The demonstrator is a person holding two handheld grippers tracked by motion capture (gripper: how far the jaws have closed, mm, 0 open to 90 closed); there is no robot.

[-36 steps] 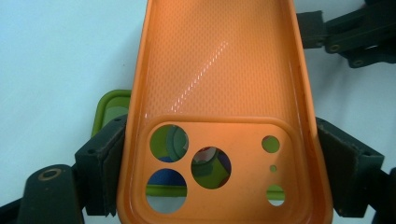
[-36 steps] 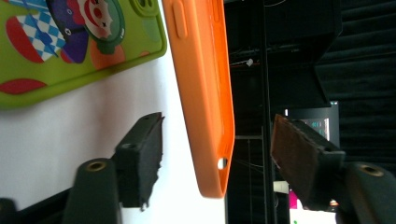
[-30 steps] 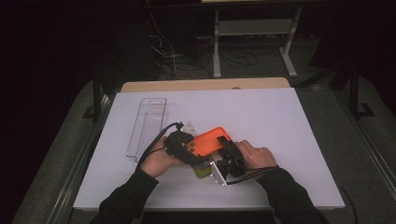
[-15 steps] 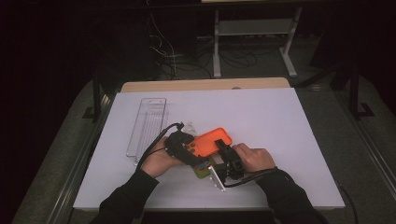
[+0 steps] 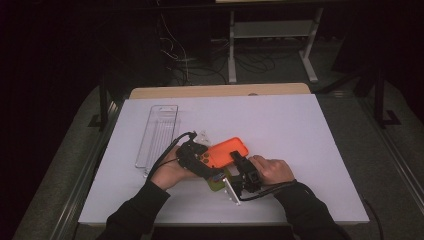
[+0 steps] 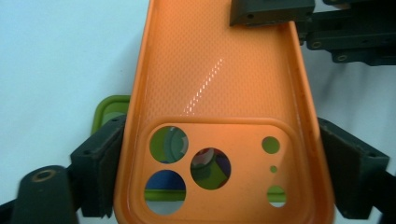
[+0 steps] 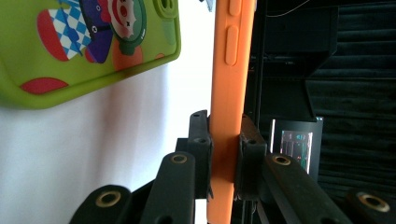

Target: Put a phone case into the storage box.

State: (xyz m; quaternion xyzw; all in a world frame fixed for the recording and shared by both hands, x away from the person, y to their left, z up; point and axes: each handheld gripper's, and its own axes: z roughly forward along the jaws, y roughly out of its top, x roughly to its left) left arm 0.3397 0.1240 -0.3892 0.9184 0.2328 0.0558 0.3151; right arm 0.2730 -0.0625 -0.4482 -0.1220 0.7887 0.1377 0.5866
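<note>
An orange phone case (image 5: 227,149) is held a little above the white table by both grippers. My left gripper (image 5: 200,159) is shut on its camera-cutout end, one jaw on each long edge (image 6: 224,172). My right gripper (image 5: 239,161) is shut on the opposite end, pinching the case wall from both faces (image 7: 225,140). In the left gripper view the right gripper's jaw (image 6: 271,11) shows at the case's far end. A green phone case (image 5: 217,184) with a cartoon print (image 7: 84,42) lies flat on the table just under the orange one; I see it through the cutouts (image 6: 210,169).
A clear plastic tray (image 5: 159,132) lies lengthwise at the table's left. A small clear scrap (image 5: 202,135) rests beyond the left gripper. The white table top (image 5: 300,130) stretches bare to the right and back. Dark floor, cables and a rack stand behind.
The right hand and its gripper have slid slightly toward the near edge. The orange case stays clamped by both grippers in nearly the same place.
</note>
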